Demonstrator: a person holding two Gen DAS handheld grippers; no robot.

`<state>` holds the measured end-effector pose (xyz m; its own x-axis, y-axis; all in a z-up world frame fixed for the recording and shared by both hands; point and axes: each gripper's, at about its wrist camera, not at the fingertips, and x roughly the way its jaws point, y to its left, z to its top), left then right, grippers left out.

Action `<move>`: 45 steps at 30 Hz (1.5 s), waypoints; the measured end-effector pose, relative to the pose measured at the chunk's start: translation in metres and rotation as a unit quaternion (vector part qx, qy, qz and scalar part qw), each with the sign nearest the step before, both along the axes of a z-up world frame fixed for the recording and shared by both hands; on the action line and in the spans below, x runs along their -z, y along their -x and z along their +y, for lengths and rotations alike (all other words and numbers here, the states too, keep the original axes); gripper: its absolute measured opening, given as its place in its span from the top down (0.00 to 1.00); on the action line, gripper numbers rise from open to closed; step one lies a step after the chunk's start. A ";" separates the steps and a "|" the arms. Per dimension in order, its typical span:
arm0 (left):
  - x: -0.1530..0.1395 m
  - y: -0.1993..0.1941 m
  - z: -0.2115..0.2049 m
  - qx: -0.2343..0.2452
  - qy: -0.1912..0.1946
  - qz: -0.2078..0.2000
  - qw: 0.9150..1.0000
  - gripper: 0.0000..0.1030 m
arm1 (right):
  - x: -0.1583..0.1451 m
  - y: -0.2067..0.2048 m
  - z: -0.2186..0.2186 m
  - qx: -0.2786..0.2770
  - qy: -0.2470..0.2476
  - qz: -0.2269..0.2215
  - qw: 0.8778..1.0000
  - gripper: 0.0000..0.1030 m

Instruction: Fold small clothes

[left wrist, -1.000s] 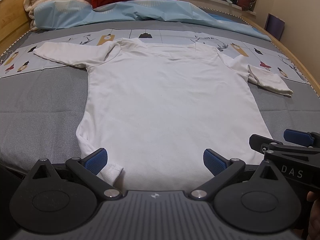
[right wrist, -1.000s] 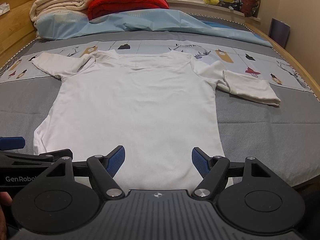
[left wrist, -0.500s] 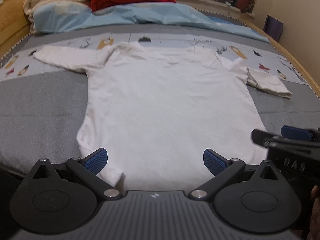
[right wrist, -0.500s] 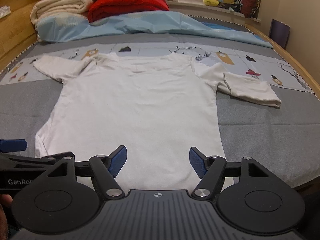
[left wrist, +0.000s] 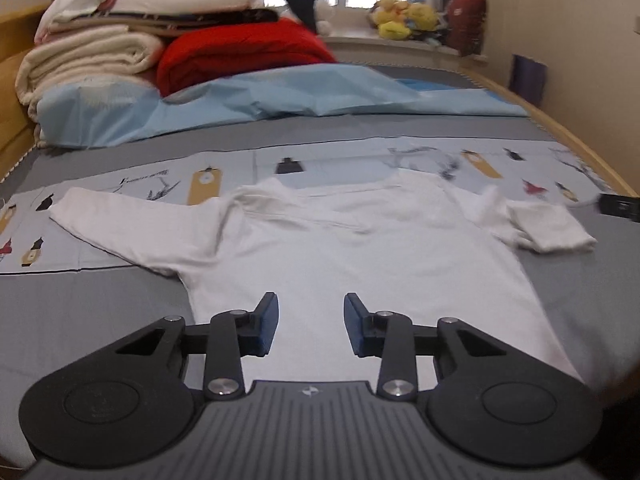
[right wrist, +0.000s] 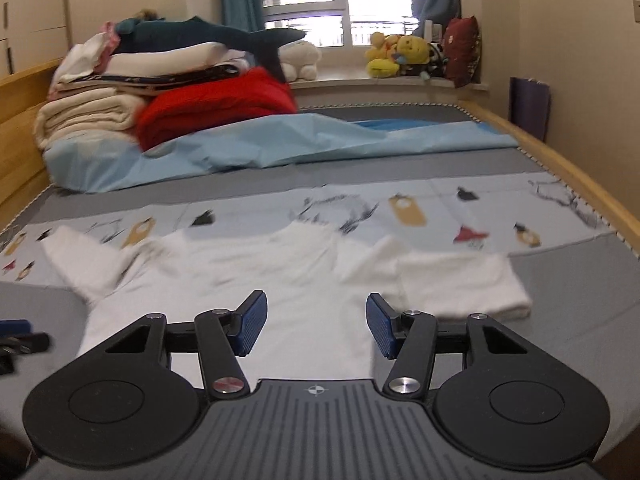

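The white short-sleeved cotton shirt (left wrist: pixel 360 256) lay spread flat across the middle of the grey patterned bed cover (left wrist: pixel 80 312), neckline toward the headboard end. Its hem at the near edge of the bed was hidden behind the gripper bodies in both wrist views, and in the right wrist view the whole garment (right wrist: pixel 304 280) was smeared by motion blur, so its collar and folds were hard to make out. One sleeve stretched out toward the bed's left edge; the other, toward the right edge, looked doubled back on itself, possibly folded under.

The left gripper (left wrist: pixel 310 326) had its jaws closing, part-way in, with only air between the blue pads (left wrist: pixel 267 324); the shirt showed beneath the gap, not pinched. The right gripper (right wrist: pixel 314 326) was also closing, its jaws set wider, with nothing caught between them. A cut-off dark sliver of the other tool showed at the frame edge in each view.

Compared with a second earlier, both grippers had lifted away from the hem and travelled toward the shirt's upper half: then the pads were spread wide over the bottom corners, and now the pile of folded cream blankets (right wrist: pixel 88 116), the red quilt (right wrist: pixel 216 108) and the window filled more of each view
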<state>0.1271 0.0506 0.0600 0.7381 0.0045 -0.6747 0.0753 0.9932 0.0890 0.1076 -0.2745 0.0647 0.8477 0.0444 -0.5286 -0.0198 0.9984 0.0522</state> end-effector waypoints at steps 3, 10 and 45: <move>0.022 -0.046 0.028 -0.009 0.015 0.029 0.999 0.61 | 0.013 -0.044 -0.018 0.006 -0.001 0.018 1.000 0.45; 0.095 -0.127 0.097 -0.065 0.077 0.125 0.987 0.55 | 0.091 -0.135 -0.043 0.028 -0.063 0.155 0.986 0.44; 0.106 -0.238 0.095 -0.077 0.122 0.126 0.981 0.69 | 0.118 -0.278 -0.090 0.115 -0.052 0.120 0.985 0.81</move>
